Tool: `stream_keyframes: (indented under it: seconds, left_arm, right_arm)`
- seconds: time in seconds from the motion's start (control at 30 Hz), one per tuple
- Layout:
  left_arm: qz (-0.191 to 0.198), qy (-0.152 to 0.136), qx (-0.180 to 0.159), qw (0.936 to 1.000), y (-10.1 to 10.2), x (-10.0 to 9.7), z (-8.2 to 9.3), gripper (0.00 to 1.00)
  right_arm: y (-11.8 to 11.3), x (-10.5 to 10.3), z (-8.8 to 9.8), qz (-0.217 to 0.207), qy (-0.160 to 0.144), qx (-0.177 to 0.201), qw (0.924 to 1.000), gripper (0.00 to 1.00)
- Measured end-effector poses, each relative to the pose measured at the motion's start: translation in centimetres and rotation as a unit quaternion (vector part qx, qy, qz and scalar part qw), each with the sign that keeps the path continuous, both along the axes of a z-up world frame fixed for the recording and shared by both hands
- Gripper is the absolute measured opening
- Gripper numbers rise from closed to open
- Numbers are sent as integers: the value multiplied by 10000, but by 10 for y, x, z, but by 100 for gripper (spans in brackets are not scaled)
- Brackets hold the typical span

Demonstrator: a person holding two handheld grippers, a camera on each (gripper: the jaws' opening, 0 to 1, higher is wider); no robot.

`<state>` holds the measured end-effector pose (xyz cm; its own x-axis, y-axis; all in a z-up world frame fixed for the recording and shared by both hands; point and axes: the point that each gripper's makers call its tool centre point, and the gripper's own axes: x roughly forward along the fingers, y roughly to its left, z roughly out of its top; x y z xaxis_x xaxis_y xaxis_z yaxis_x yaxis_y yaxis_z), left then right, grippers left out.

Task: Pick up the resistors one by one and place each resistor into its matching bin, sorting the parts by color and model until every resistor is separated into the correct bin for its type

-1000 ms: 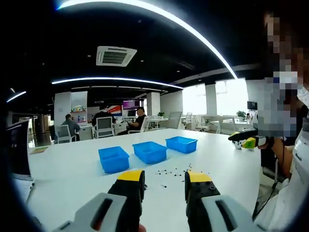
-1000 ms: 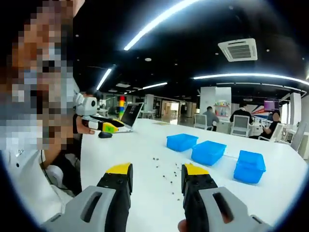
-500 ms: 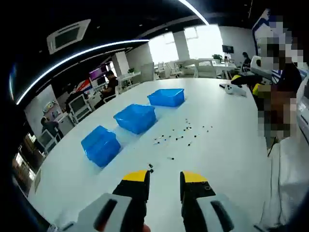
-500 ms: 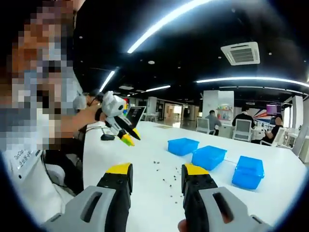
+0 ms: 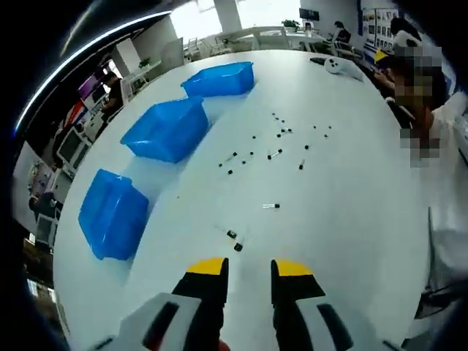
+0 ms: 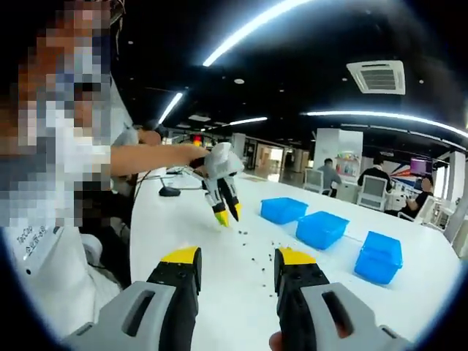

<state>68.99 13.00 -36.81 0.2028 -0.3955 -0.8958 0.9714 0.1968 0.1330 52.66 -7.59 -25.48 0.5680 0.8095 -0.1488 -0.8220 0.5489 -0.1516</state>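
Left gripper (image 5: 246, 267) hangs over the white table (image 5: 351, 190), pointed down at it, jaws a narrow gap apart with nothing between them. Two small resistors (image 5: 235, 240) lie just ahead of its yellow tips, one more (image 5: 271, 206) farther on, and the main scatter (image 5: 278, 145) beyond that (colours too small to tell). Three blue bins (image 5: 167, 129) sit in a row along the far side of the scatter.

Right gripper (image 6: 229, 257) is held above the table, jaws wide apart and empty. In the right gripper view the left gripper (image 6: 226, 210) points down over the resistors (image 6: 257, 256), bins (image 6: 322, 229) behind them.
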Motion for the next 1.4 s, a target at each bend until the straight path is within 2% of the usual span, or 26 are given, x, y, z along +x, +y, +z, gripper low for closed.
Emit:
stream_keyframes:
  seconds: [0.1, 0.27, 0.3, 0.37, 0.4, 0.53, 0.7, 0.87, 0.97, 1.07, 1.2, 1.4]
  left_arm:
    - [-57, 90, 61, 9999, 0, 6, -8, 25]
    - [64, 192, 169, 9997, 7, 19, -20, 23]
    - [180, 375, 72, 9991, 6, 18, -20, 22]
    - [278, 303, -39, 9991, 4, 27, -21, 20]
    - [255, 413, -79, 9988, 3, 25, -21, 19]
    - [187, 506, -63, 9985, 2, 22, -22, 15]
    - [-114, 521, 158, 9985, -3, 16, -23, 7]
    - [62, 516, 273, 9983, -5, 16, -23, 7]
    - [260, 543, 219, 9979, -5, 16, -22, 6]
    - [349, 552, -54, 9979, -9, 11, -9, 6]
    - [423, 273, -449, 9977, -9, 8, 15, 6]
    - [694, -117, -1315, 9888, -15, 4, 55, 7]
  right_arm:
    - [5, -2, -2, 40, 45, 37, 10000, 41]
    - [9, -6, -3, 153, 10, -5, 9999, 41]
    - [8, -5, -4, 162, 14, -39, 9999, 41]
    - [7, -3, -7, 153, 30, -84, 9998, 41]
    - [6, -2, -7, 146, 40, -88, 9998, 41]
    - [4, -4, -6, 137, 81, -89, 9998, 41]
    - [6, -6, -6, 165, 82, -104, 9998, 41]
    - [4, -7, -6, 176, 71, -140, 9997, 41]
    - [2, -5, -5, 136, 62, -114, 9998, 41]
    - [2, -3, -6, 93, 86, -93, 9999, 40]
    - [6, -2, -9, 42, 113, -83, 9999, 40]
    - [2, 1, -9, -32, 133, -45, 9999, 40]
